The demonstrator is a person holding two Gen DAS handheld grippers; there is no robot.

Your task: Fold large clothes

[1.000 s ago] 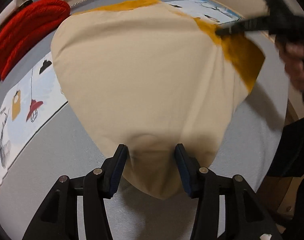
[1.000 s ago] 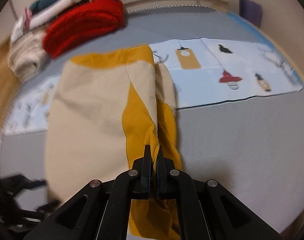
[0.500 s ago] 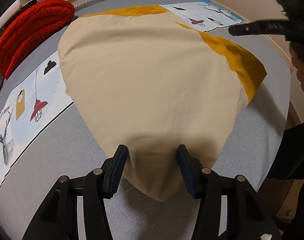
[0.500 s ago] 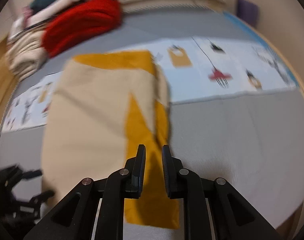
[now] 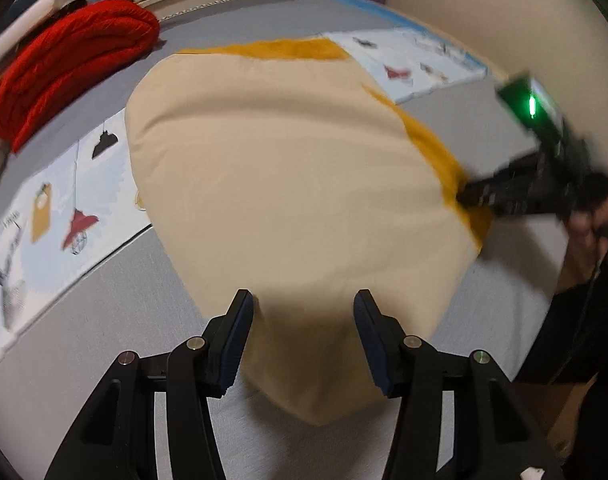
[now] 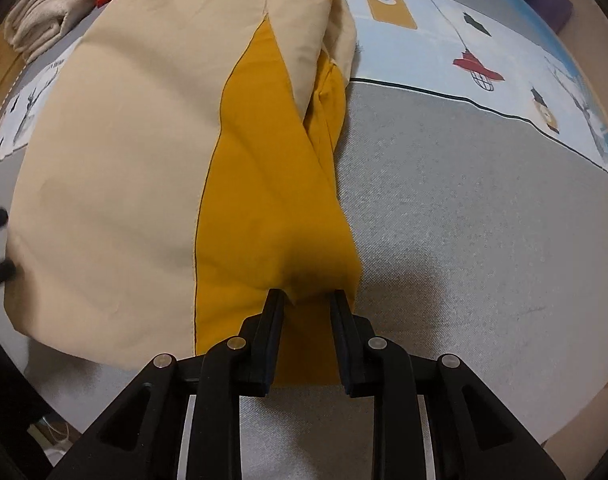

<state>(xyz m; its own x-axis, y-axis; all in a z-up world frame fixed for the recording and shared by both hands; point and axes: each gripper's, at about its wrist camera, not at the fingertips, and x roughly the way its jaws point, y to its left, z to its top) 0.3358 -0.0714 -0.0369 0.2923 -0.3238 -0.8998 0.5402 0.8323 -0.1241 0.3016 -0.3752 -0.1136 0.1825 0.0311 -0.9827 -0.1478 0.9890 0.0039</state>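
While folded flat, garment (image 6: 116,184) beneath parted right gripper (image 6: 306,300).

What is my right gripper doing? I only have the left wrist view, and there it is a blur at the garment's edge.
Observer: The right gripper is open. Its jaws have just been opening, and the yellow panel lies loose between them.
Operator: Is that panel flat?
Observer: Mostly. Near its far end a beige fold overlaps it, and the yellow bunches up there.
Operator: Anything next to the red blanket?
Observer: A folded beige cloth lies beside it.
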